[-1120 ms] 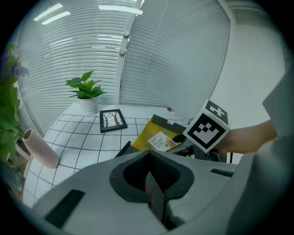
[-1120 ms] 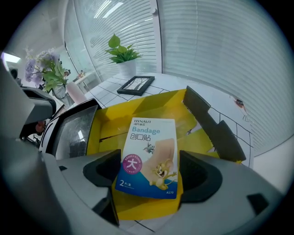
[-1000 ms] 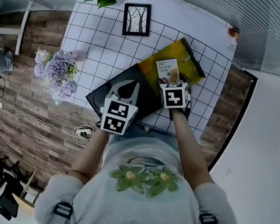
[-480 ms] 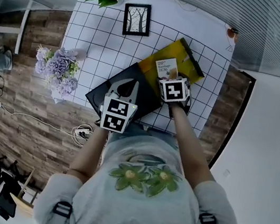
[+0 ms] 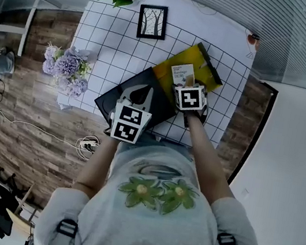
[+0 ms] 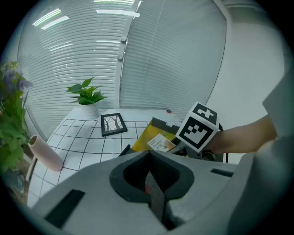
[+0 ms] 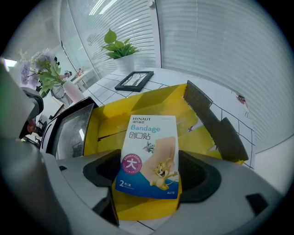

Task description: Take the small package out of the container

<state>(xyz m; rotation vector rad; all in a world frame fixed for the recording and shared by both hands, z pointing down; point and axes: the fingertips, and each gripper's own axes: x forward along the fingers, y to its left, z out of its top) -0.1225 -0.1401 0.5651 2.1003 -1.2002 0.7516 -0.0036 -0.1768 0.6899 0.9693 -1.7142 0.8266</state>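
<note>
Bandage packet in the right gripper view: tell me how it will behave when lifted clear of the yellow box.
The bandage packet looks thin and flat, so it is probably very light and liable to bend under a hard squeeze. Its smooth printed face may slip in the right gripper. Being flat, it should not roll.

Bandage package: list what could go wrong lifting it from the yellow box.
The right gripper holds the bandage package by its thin edges only; it may buckle and drop into the yellow box. The dark flap stands close by and could snag it. The left gripper, shut, steadies nothing; the box may shift.
</note>
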